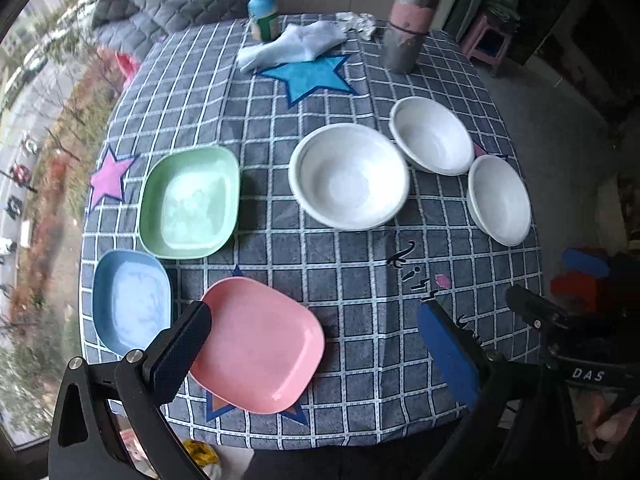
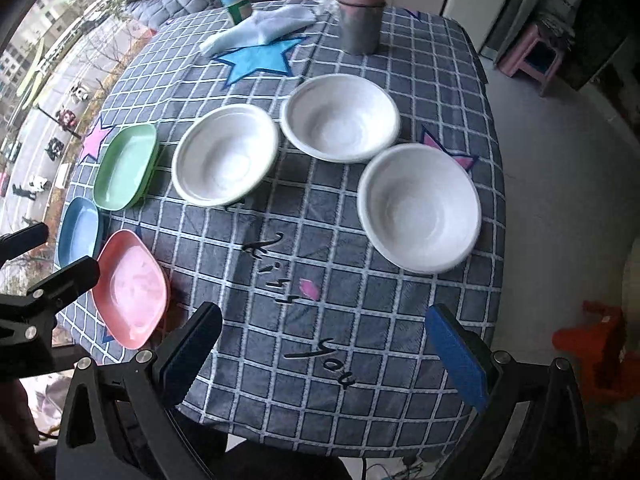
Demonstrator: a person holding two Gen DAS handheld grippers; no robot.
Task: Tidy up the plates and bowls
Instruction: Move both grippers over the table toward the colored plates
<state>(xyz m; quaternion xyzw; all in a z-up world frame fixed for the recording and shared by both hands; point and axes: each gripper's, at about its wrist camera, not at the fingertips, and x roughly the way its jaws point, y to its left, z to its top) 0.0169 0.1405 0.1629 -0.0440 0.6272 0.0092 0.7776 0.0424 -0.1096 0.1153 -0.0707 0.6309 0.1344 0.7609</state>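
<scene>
Three square plates lie on the left of the table: a pink plate, a green plate and a blue plate. Three white bowls stand to the right: a middle bowl, a far bowl and a near right bowl. My left gripper is open above the near edge, its left finger over the pink plate's rim. My right gripper is open and empty over the near table edge.
A grey checked tablecloth covers the table. At the back stand a pink and grey cylinder, a green-capped bottle and a white cloth. A pink stool stands on the floor to the right. A window is at the left.
</scene>
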